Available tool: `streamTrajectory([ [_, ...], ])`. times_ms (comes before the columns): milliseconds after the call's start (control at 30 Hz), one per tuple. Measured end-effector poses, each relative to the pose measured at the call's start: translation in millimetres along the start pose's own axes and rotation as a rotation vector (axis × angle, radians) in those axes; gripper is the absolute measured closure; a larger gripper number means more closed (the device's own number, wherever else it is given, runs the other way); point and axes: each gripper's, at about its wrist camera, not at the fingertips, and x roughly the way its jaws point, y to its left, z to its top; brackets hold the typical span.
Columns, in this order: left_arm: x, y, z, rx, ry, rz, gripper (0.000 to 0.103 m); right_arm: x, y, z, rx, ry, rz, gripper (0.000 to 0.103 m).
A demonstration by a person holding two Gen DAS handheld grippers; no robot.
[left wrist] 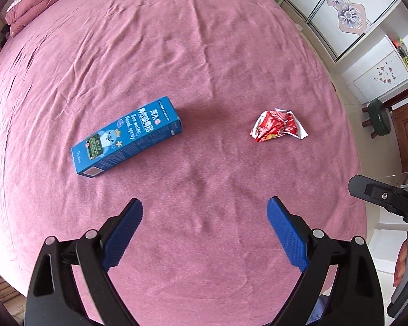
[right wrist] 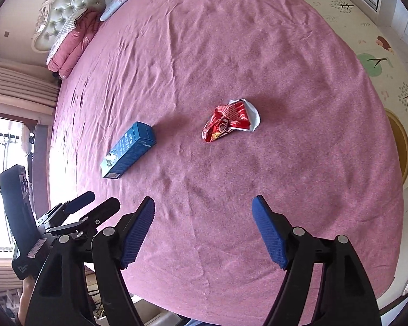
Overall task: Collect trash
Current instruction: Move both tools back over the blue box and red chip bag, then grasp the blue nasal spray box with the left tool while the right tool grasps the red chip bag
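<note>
While both claws gape, one blue carton (left wrist: 127, 135), one red wrapper (left wrist: 278, 125), apart

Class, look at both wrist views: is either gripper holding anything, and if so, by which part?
Nothing is held. The left gripper and right gripper are both open above the bed, with the blue nasal spray box and crumpled red wrapper lying untouched.

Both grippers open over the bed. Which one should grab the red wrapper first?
Right, probably. The red wrapper lies almost straight ahead of the right gripper, while from the left gripper it sits off to the right, with the blue box nearer its side.
</note>
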Motion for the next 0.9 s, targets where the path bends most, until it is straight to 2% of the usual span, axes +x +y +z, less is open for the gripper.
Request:
streamTrajectory([
  [267, 13, 48, 21, 0.094, 0.02, 0.016, 0.011, 36, 39, 3, 0.036, 0.012, -0.01, 0.031],
  [533, 36, 71, 46, 0.215, 0.056, 0.027, 0.011, 64, 62, 11, 0.079, 0.015, -0.016, 0.031],
  [733, 67, 81, 68, 0.341, 0.116, 0.063, 0.01, 80, 57, 19, 0.124, 0.025, -0.036, 0.031],
  [900, 93, 85, 79, 0.398, 0.159, 0.077, 0.01, 87, 48, 26, 0.155, 0.032, -0.054, 0.031],
])
